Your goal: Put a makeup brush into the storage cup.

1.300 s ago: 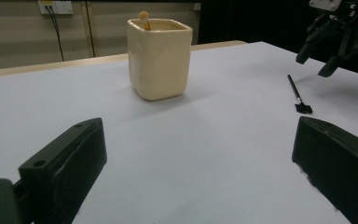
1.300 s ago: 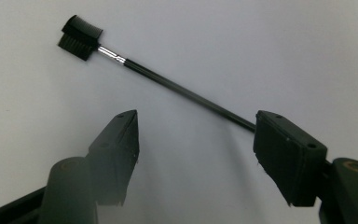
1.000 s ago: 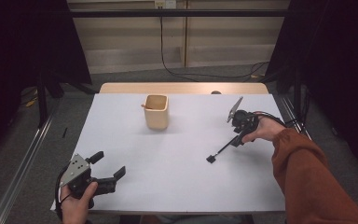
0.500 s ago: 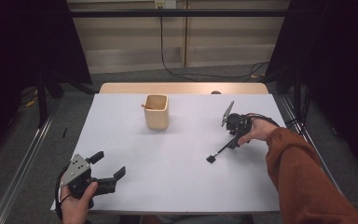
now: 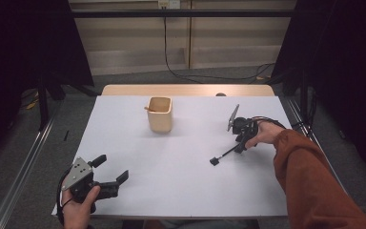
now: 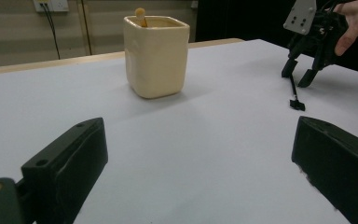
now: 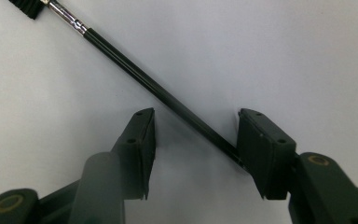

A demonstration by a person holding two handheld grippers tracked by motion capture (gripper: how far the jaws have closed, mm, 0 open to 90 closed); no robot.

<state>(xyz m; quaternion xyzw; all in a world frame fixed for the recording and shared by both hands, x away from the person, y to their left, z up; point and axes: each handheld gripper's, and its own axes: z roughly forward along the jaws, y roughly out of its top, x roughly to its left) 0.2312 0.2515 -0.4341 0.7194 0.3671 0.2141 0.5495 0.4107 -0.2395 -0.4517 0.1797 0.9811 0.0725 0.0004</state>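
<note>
A thin black brush (image 5: 225, 154) lies on the white table (image 5: 181, 191) at the right, its small head pointing toward the middle. My right gripper (image 5: 241, 146) stands over the handle's far end, open. In the right gripper view the handle (image 7: 135, 70) runs slantwise between the jaws of that gripper (image 7: 196, 140) and touches the right one. A cream cup (image 5: 160, 116) with a wooden stick (image 5: 150, 109) in it stands at the back centre. My left gripper (image 5: 112, 168) is open and holds nothing near the front left corner; its view shows the cup (image 6: 156, 58), the brush (image 6: 292, 91) and the right gripper (image 6: 298, 77).
A strip of bare wooden tabletop (image 5: 186, 89) shows behind the white sheet, with a small dark object (image 5: 220, 94) on it. Cables (image 5: 205, 76) lie on the floor beyond. Metal rails (image 5: 24, 162) run along the left side.
My right gripper has shifted a little to the left and settled lower over the brush handle. The brush and the left gripper have stayed where they were.
</note>
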